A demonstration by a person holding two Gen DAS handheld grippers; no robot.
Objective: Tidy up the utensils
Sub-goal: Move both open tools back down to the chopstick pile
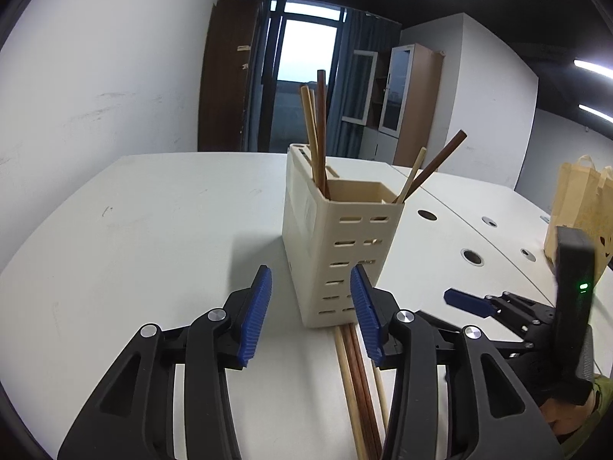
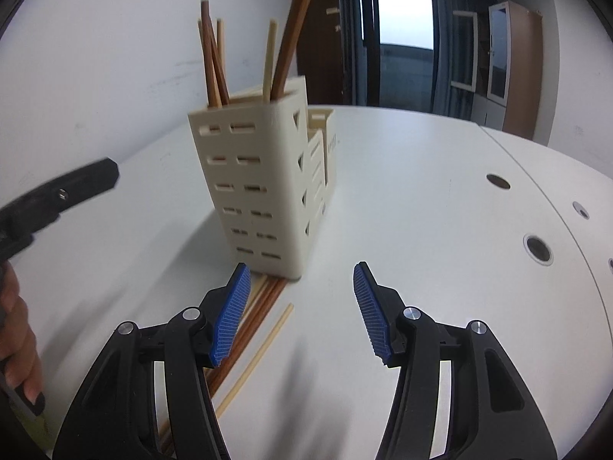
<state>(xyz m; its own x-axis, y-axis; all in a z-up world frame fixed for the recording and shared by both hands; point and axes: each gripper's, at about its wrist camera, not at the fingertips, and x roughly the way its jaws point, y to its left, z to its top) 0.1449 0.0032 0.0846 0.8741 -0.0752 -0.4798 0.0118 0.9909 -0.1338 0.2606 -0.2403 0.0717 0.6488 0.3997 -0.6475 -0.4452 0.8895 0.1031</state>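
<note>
From the left wrist, the left gripper (image 1: 311, 314) hangs low over the table (image 1: 153, 222) with its jaws spread wide and nothing between them. The holder (image 1: 337, 245) stands just ahead, its near corner between the fingertips, with chopsticks already upright in two of its compartments. The loose chopsticks (image 1: 358, 387) lie flat on the table, their far ends touching the holder's base; they run back under the right finger rather than through the middle of the gap. The likely trouble is that a close from here catches the holder's corner, or pinches only one stick, since the bundle sits off to one side. The tall, narrow holder may also tip if a finger pushes it. The right gripper (image 1: 465, 303) shows at the far right, its jaw state unclear from this view.

From the right wrist, the right gripper (image 2: 302, 306) is also wide and empty. The holder (image 2: 264, 188) is just ahead and left. The bundle (image 2: 253, 318) passes under the left finger, and one pale stick (image 2: 256, 356) lies apart, inside the gap. Closing here would probably take only that single stick, or scatter the rest. The left gripper (image 2: 61, 191) is blurred at the left edge.
</note>
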